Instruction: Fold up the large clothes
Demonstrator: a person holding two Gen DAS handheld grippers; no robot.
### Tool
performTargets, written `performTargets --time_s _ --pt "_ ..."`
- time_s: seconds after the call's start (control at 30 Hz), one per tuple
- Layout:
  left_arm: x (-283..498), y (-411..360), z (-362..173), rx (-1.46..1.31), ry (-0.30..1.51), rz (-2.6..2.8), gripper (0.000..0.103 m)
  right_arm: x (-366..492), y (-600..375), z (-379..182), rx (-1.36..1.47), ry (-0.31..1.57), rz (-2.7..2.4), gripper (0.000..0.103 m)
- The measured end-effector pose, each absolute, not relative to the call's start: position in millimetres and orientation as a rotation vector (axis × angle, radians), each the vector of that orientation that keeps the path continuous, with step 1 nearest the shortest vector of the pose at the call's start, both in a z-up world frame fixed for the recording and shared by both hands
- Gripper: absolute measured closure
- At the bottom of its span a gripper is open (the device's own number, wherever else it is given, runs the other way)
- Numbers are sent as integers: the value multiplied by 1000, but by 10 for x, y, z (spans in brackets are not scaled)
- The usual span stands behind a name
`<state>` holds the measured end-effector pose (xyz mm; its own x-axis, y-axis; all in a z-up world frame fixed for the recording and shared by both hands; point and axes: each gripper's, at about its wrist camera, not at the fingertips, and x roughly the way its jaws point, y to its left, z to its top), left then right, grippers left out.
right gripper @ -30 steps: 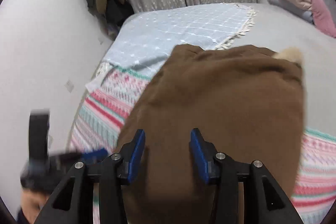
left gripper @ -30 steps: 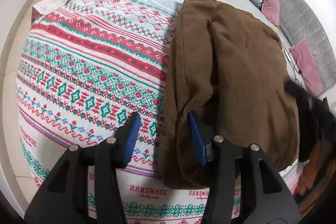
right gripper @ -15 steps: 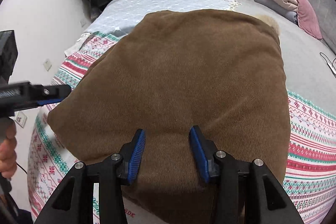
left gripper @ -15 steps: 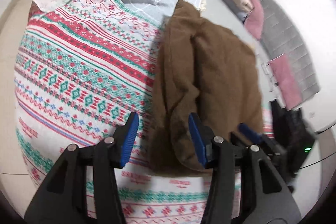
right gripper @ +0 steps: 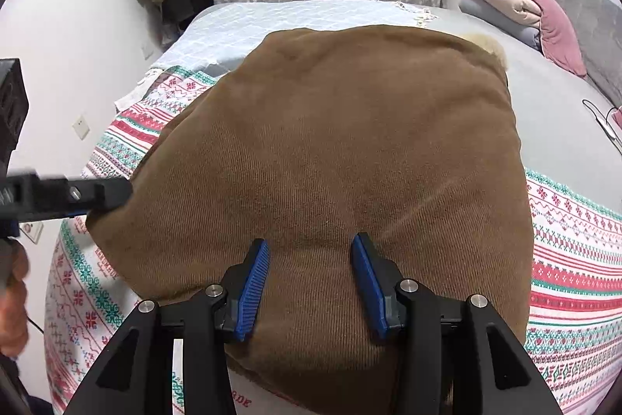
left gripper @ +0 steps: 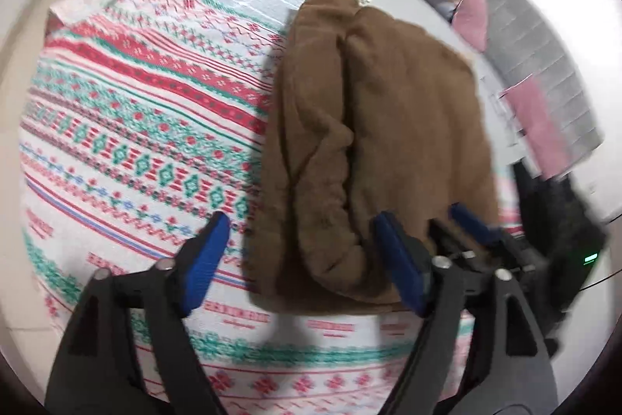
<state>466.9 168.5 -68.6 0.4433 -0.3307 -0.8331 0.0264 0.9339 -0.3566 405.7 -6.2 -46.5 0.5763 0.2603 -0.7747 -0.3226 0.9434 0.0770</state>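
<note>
Left wrist view: the folded brown corduroy garment (left gripper: 373, 142) lies on the red-and-green patterned knit blanket (left gripper: 128, 127), long axis running away from the released left claw (left gripper: 299, 259), slightly right of centre.

Right wrist view: the right claw (right gripper: 309, 282), released, empty, hovers over the garment's near edge, nearer than the left.

Bed (right gripper: 552, 96) under patterned blanket (left gripper: 136, 127), brown garment (right gripper: 330, 162).
</note>
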Motion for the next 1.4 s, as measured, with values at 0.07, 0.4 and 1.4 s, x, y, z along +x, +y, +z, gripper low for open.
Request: performTargets --time_s 0.07,0.4,1.4 --pt "4669 1658 -701 -311 1095 -220 22 4059 -47 -477 -77 887 343 57" --pt "4727 1813 -946 -458 1153 -275 22 4020 -86 -483 -73 868 355 57" --pt "4615 1952 -1100 -678 1145 -281 59 4538 -1552 -266 510 919 405 23"
